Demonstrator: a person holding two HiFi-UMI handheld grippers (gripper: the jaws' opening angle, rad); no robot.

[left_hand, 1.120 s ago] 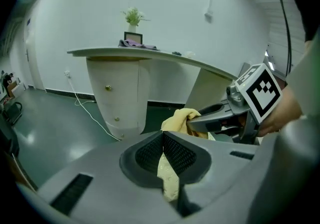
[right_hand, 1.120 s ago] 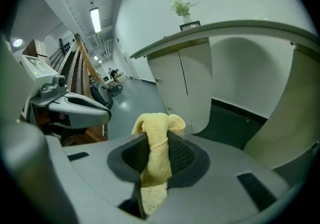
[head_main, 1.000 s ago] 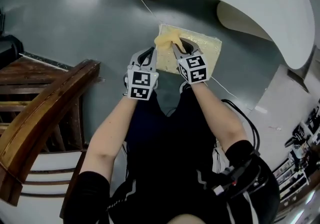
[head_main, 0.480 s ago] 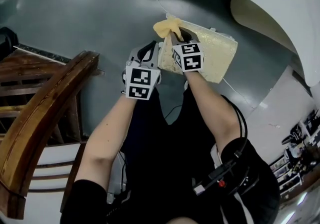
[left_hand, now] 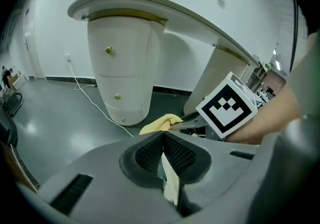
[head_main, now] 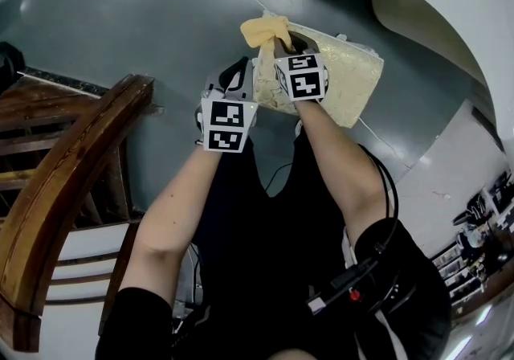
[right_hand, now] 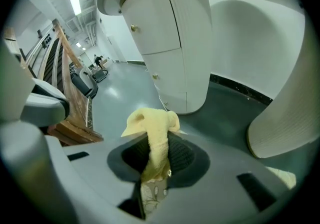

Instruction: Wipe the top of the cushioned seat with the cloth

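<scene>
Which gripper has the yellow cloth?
The right gripper: the yellow cloth is bunched between its jaws. The left gripper has its jaws shut on only a thin pale strip.

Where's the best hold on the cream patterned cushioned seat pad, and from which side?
The thin edge nearest the person, from that side: the seat pad is broad and flat, so only its rim fits the jaws. The left gripper is shut there.
</scene>
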